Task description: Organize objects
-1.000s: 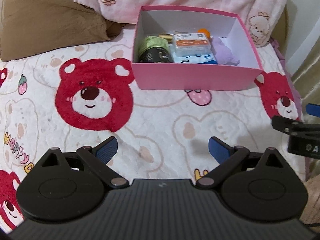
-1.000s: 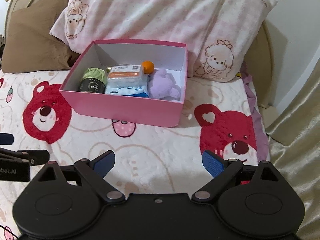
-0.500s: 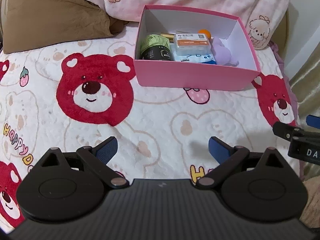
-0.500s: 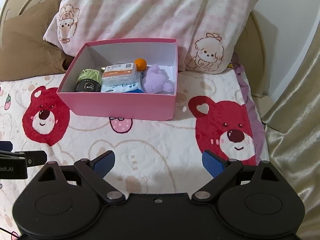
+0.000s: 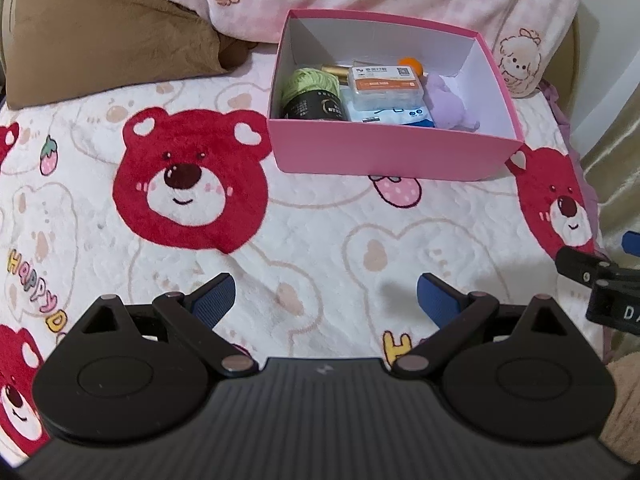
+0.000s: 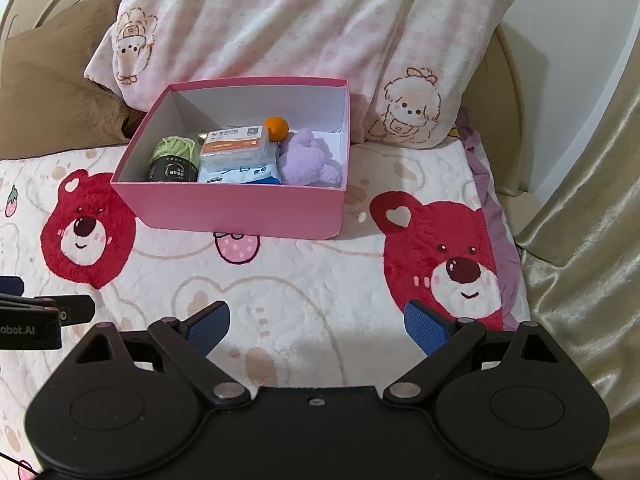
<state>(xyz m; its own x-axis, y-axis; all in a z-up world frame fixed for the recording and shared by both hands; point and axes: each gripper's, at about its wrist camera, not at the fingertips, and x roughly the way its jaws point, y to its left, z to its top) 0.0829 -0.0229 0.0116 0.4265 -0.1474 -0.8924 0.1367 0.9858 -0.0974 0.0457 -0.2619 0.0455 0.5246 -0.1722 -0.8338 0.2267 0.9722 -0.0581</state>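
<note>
A pink box [image 6: 240, 210] with no lid and a white inside sits on the bear-print blanket [image 6: 304, 280], its far wall close under the pink-and-white pillow [image 6: 304, 32]. Everything loose is packed along the box's near wall. At the box's left end lies a ball of green yarn [image 6: 176, 148] with a black paper band round it. Just right of the yarn is a clear plastic case with an orange label [image 6: 236, 148], resting on top of a white-and-blue packet [image 6: 240, 174]. Behind the case, toward the box's far wall, a small orange ball [image 6: 277, 128] shows, and a gold-coloured tube [image 5: 334, 70] pokes out between the yarn and the case. At the box's right end a lilac plush toy [image 6: 308, 160] slumps against the wall. A brown pillow [image 5: 104, 40] lies left of the box.

Both tongs hover above the blanket on the near side of the box, well apart from it. The left gripper [image 5: 324, 300] stands wide with nothing between its blue pads, and the right gripper [image 6: 316, 320] is just as wide and empty.
</note>
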